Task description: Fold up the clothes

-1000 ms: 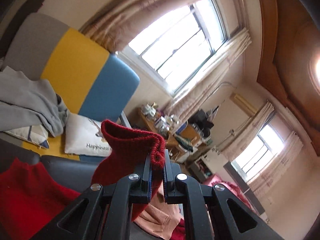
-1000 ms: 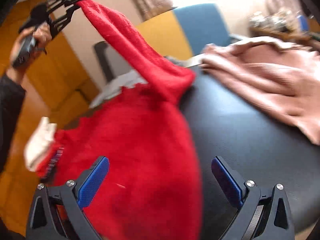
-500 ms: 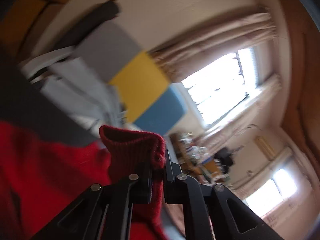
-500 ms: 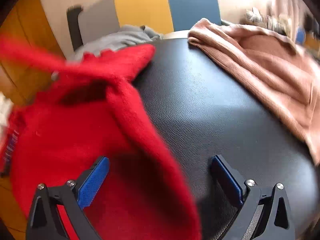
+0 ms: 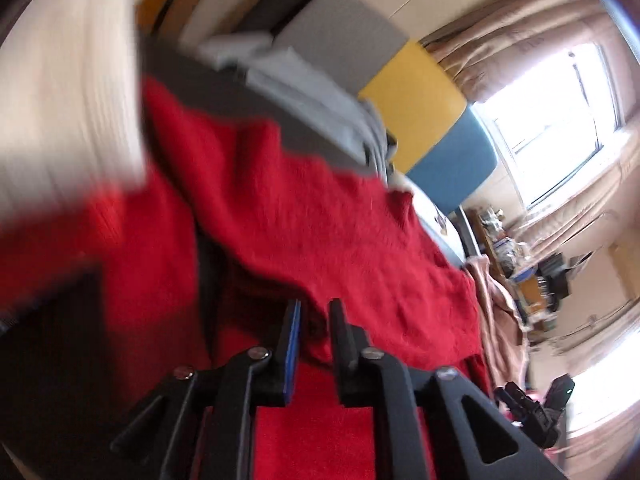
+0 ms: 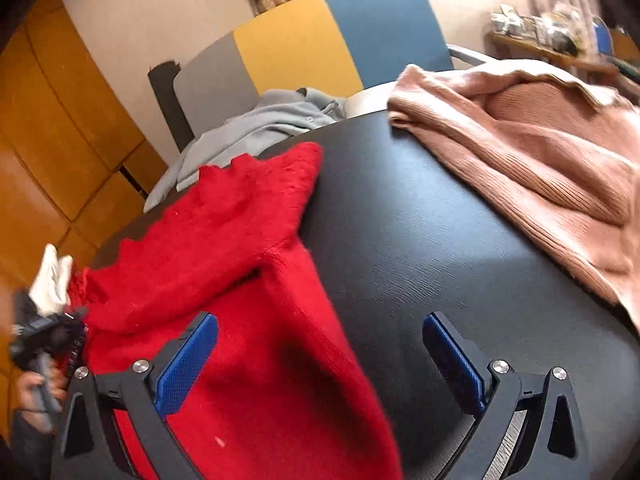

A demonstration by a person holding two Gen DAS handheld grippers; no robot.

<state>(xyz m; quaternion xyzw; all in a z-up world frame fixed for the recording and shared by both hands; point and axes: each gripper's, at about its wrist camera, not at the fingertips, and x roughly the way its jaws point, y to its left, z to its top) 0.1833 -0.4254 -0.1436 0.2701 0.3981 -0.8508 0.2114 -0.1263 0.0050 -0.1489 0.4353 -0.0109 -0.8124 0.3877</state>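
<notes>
- Where a second ago the left gripper (image 5: 315,312) held the red knit sweater (image 6: 256,320) cuff up high, it is now down low over the sweater, and the sleeve lies folded across the body.
- Left jaws are nearly closed with a narrow gap; the view is blurred, so I cannot tell whether any cloth is pinched.
- Right gripper (image 6: 320,344) unchanged: jaws spread wide, holding nothing, hovering over the sweater's right edge.
- Sweater now flat on the black leather-look table (image 6: 420,240), left half.
- Pink ribbed knit garment (image 6: 532,160) on the table's right side, apart from the red one.
- Grey garment (image 6: 264,124) draped behind the table, in front of the grey-yellow-blue panelled backrest (image 6: 312,40).
- No containers in view.
</notes>
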